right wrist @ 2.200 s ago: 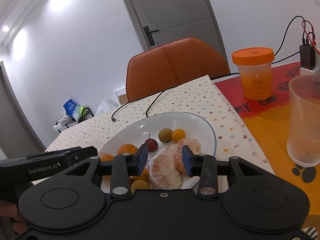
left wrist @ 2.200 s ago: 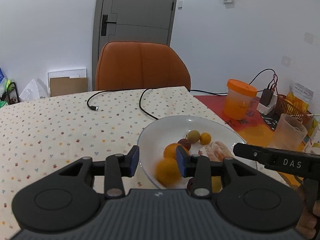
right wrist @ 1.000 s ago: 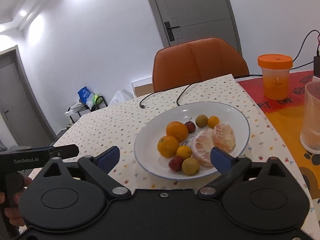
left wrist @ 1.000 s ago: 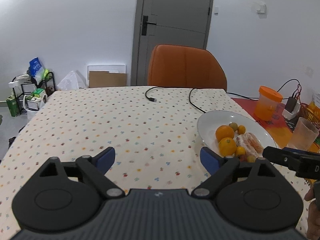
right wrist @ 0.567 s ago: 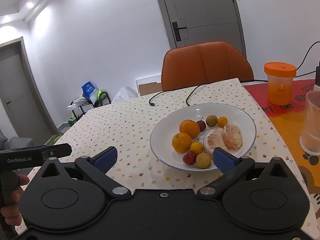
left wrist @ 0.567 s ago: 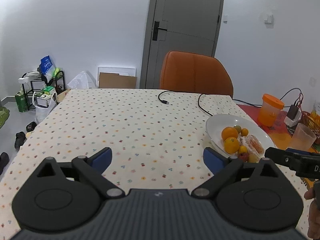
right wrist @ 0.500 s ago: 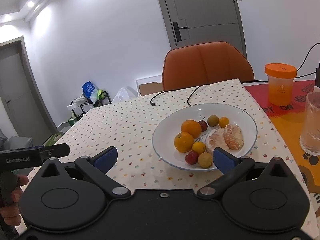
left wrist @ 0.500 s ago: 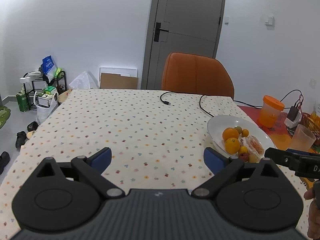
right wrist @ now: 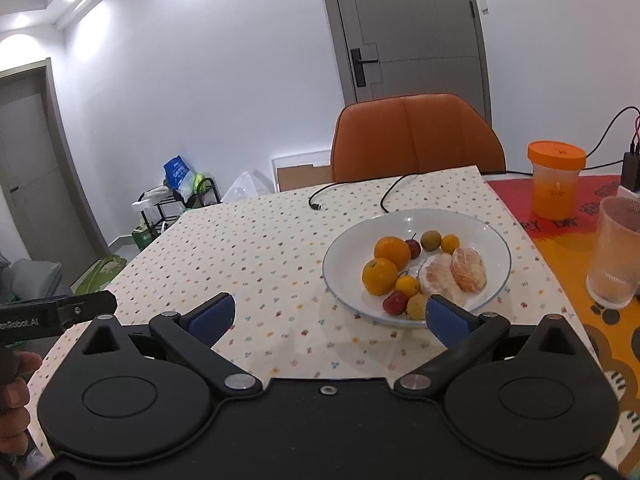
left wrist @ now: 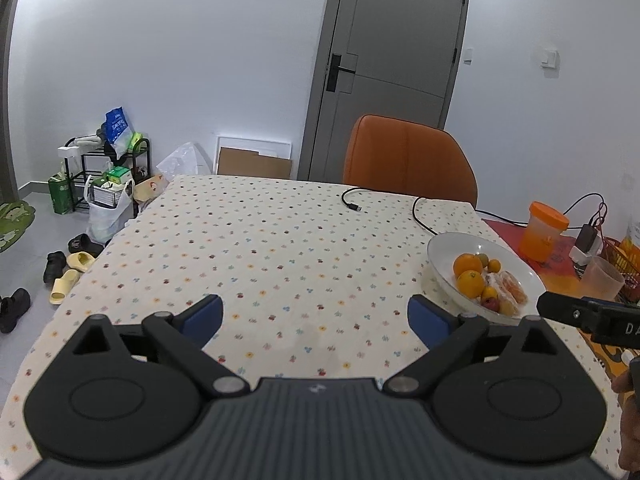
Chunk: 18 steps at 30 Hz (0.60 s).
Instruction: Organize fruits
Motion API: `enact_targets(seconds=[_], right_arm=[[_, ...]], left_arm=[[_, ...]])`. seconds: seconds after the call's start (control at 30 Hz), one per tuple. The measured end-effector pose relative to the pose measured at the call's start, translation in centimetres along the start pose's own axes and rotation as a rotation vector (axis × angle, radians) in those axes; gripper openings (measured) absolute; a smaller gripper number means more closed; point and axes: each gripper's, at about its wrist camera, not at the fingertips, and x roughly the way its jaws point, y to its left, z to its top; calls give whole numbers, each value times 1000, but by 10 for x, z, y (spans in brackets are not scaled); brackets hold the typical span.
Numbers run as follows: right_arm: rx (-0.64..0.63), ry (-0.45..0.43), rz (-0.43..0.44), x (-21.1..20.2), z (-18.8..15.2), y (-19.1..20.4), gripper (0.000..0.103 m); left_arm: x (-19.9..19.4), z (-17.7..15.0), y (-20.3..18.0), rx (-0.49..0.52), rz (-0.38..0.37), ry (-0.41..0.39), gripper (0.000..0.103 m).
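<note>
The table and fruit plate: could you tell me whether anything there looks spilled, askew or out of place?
Nothing is spilled or tipped. All the fruit sits inside the white plate. The one oddity is a loose black cable trailing across the tablecloth, its plug end lying free just behind the plate. Both grippers are open and empty.

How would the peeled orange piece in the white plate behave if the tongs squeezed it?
The peeled orange piece looks soft with no rind, so it would probably squash or split. Its membrane looks moist, likely slippery. It leans on the paler peeled piece in the white plate, so lifting it may shift that one.
</note>
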Motion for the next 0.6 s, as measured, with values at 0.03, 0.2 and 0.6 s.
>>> enact_targets(seconds=[0.03,0.2,0.6], right_arm=[[-1,1,2,-2,-1,1,103],[-4,8,8,-8,-5,9,103],[-53,2,21,-20,-12,29,103]], left_arm=[[-3,-1,0,2,1,-1,98],[-15,-8,2,7,10,1,99],[-26,-20,8,23,26,21,99]])
